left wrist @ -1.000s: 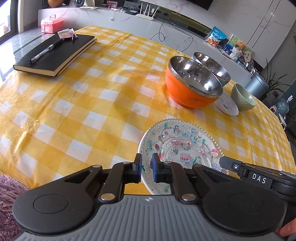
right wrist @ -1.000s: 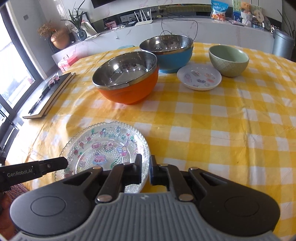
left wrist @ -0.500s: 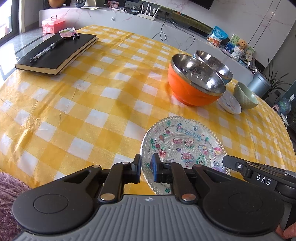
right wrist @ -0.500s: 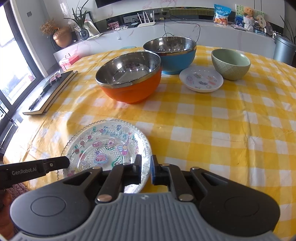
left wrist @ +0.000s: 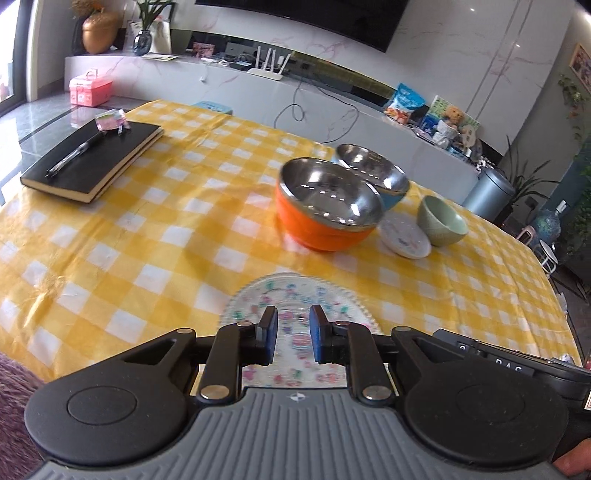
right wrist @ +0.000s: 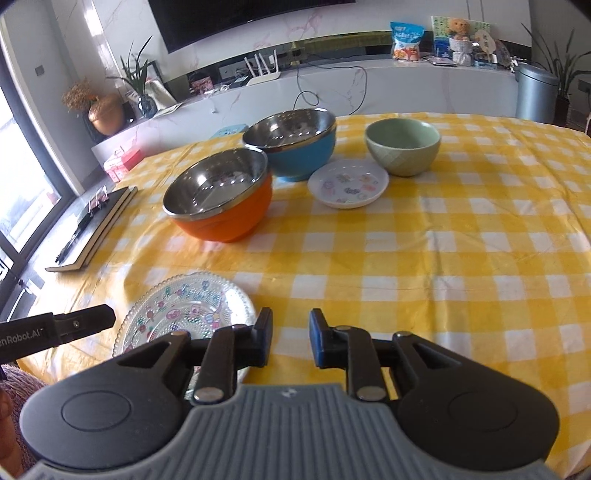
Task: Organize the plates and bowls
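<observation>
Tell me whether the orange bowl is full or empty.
Empty. The orange bowl stands upright on the yellow checked tablecloth, and the right wrist view shows only bare, shiny steel inside, with reflections.

Pretty bright living room, daylight coming in through a big dark-framed window [right wrist: 22, 184] on the left. The wall [left wrist: 461, 48] is white marble-look with a dark TV [left wrist: 306, 22] mounted on it. Under that runs a long curved white console [right wrist: 369, 85] with a white router [left wrist: 267, 70], a golden vase [left wrist: 96, 31], a snack bag [right wrist: 406, 40] and a teddy bear [right wrist: 460, 27]. There's a grey bin [right wrist: 535, 92] near some plants, and the floor [left wrist: 33, 122] is glossy grey tile.
</observation>
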`<state>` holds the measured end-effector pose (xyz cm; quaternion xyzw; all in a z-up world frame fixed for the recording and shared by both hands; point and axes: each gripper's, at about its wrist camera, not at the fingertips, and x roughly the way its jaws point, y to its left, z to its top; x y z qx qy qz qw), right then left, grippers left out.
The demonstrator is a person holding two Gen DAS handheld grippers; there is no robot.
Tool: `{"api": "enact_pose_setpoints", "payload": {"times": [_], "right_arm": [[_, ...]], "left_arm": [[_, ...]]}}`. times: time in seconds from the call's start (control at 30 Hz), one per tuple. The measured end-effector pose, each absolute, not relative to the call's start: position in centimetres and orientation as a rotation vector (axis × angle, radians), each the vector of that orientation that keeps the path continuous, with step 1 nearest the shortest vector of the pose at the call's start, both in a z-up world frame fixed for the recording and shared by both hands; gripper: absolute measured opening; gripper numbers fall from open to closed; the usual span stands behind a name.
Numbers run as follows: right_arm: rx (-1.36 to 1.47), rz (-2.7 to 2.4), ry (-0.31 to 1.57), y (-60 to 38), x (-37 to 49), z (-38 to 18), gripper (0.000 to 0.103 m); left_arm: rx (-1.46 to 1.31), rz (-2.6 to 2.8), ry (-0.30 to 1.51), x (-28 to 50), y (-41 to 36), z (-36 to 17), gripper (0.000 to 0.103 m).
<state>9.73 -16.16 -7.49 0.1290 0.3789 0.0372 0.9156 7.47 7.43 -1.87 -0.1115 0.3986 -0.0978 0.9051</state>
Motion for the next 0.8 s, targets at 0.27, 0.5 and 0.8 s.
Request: {"api": "enact_pose_setpoints", "payload": {"times": [0.27, 0.5, 0.8], "right_arm": [[0.333, 0.024, 0.741, -19.7, 8.7, -7.3, 0.025], [0.41, -0.037, 0.729, -22.9, 9.5, -8.5, 0.037], [0.474, -0.093, 0.756, -25.9, 12.5, -10.4, 0.037]], "left_arm": [[-0.178, -0.252, 0.813, 8.0, 2.7, -1.2, 0.022], [-0.176, -0.279, 0.801, 10.0, -0.6, -1.5, 0.028], [-0.163, -0.293, 0.825, 14.0, -3.5, -3.1, 0.029]]}}
